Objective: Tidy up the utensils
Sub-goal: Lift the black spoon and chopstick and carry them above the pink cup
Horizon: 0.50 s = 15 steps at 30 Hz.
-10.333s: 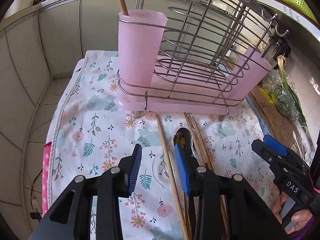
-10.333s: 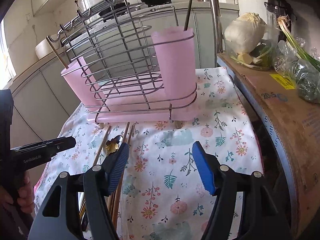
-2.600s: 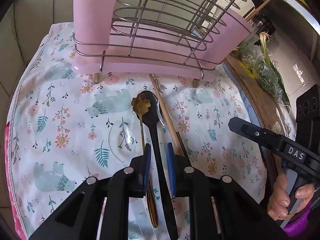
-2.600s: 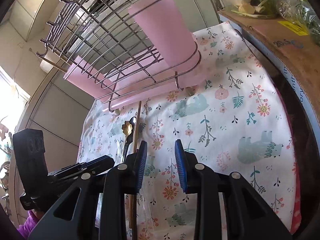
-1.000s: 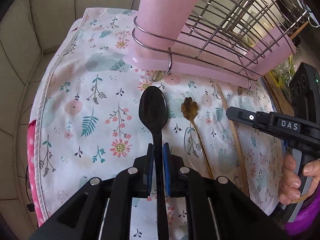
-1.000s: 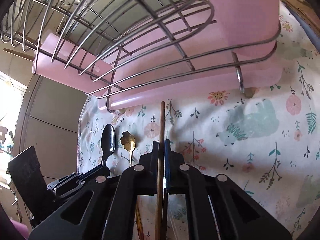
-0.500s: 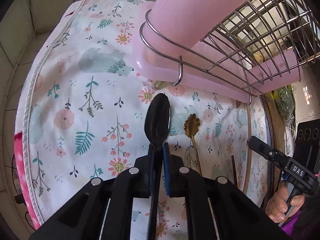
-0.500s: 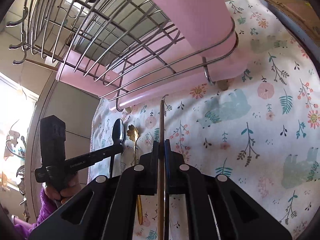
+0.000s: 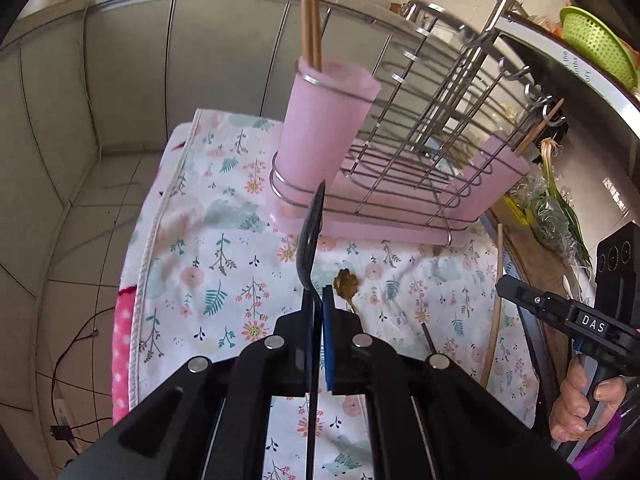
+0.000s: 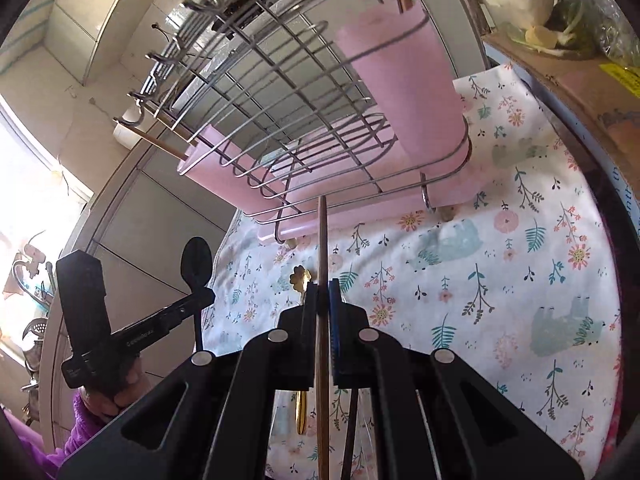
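Note:
My left gripper (image 9: 318, 300) is shut on a black spoon (image 9: 311, 232), held up in the air with its bowl pointing at the near pink cup (image 9: 320, 136) of the wire rack; two wooden chopsticks (image 9: 310, 12) stand in that cup. My right gripper (image 10: 323, 292) is shut on a wooden chopstick (image 10: 322, 240), lifted above the cloth and aimed at the rack's base. The left gripper and black spoon (image 10: 195, 264) also show in the right wrist view. A gold flower-ended spoon (image 9: 347, 286) and a dark chopstick (image 9: 430, 338) lie on the floral cloth.
The wire dish rack (image 9: 420, 152) with a pink tray and two pink cups stands on the floral cloth (image 9: 216, 264). Bagged vegetables (image 9: 556, 208) and a cardboard box (image 10: 592, 92) sit along the right. A green colander (image 9: 596, 44) sits on the counter behind.
My left gripper has lifted the black spoon off the cloth and tilted up to face the near pink cup. My right gripper has raised its chopstick and drawn back a little from the rack.

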{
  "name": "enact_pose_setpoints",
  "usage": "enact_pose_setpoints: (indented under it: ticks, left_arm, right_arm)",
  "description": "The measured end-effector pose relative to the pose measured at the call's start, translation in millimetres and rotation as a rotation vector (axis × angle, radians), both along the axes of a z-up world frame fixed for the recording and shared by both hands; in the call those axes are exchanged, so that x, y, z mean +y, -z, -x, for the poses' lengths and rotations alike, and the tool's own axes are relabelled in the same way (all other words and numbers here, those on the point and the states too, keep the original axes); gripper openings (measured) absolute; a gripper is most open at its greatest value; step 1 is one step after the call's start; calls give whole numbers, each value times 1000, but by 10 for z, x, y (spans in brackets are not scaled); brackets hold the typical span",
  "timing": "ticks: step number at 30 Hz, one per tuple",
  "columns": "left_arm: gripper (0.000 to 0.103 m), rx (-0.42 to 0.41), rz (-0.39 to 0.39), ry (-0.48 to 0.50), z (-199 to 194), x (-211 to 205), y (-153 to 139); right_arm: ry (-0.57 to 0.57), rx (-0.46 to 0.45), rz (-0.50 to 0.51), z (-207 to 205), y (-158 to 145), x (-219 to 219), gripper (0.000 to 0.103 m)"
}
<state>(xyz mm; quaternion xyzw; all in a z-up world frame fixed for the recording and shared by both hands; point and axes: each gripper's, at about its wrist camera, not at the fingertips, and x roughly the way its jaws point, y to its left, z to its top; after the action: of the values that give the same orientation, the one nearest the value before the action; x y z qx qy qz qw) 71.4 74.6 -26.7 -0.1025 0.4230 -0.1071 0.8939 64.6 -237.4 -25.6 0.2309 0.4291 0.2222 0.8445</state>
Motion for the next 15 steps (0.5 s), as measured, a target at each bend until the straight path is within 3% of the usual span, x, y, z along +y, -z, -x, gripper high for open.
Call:
enact_pose_setpoints:
  ticks: [6, 15]
  left_arm:
    - [3, -118, 25, -16, 229, -116, -343]
    - [3, -218, 64, -25, 443, -174, -721]
  right_arm:
    - [25, -71, -3, 85, -138, 10, 6]
    - [69, -154, -10, 171, -317, -56, 6]
